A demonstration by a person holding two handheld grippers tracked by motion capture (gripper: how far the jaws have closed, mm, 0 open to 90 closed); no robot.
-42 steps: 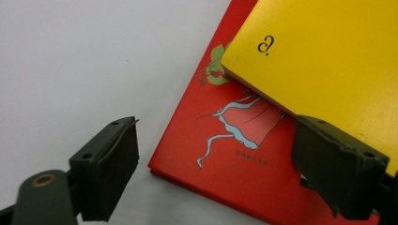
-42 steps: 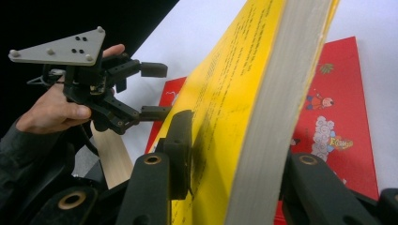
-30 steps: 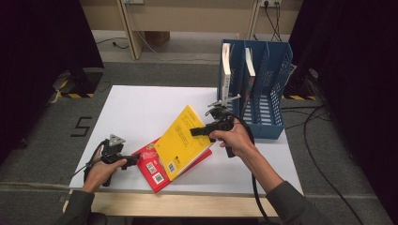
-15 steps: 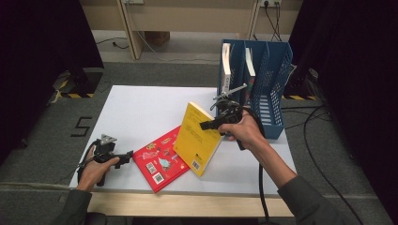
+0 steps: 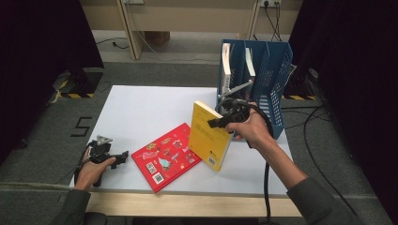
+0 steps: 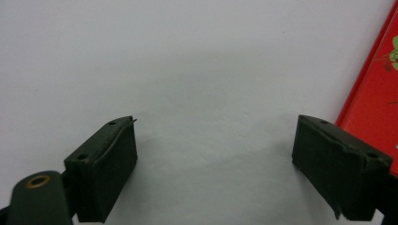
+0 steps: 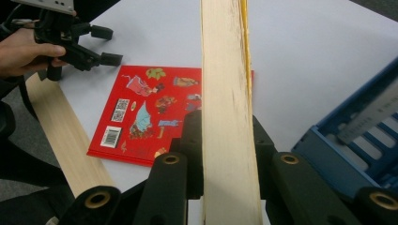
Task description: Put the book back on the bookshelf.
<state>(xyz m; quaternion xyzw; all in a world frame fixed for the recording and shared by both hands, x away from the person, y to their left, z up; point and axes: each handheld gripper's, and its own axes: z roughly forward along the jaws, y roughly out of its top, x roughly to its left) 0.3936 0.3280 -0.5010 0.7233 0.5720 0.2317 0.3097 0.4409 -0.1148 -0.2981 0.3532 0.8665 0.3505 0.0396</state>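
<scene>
Right gripper [image 5: 217, 123] pointing left across table, jaws clamping tight on yellow book [image 5: 210, 136], right forearm stretching in from lower right. Left gripper [image 5: 123, 155] resting low near table's front left, jaws having just been opening, standing wide, nothing between them; left hand [image 5: 94, 169] gripping handle.

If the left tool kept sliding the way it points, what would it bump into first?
Probably the red book. The left tool sits open on the white table, aimed at the book's near edge, with bare tabletop between them.
</scene>
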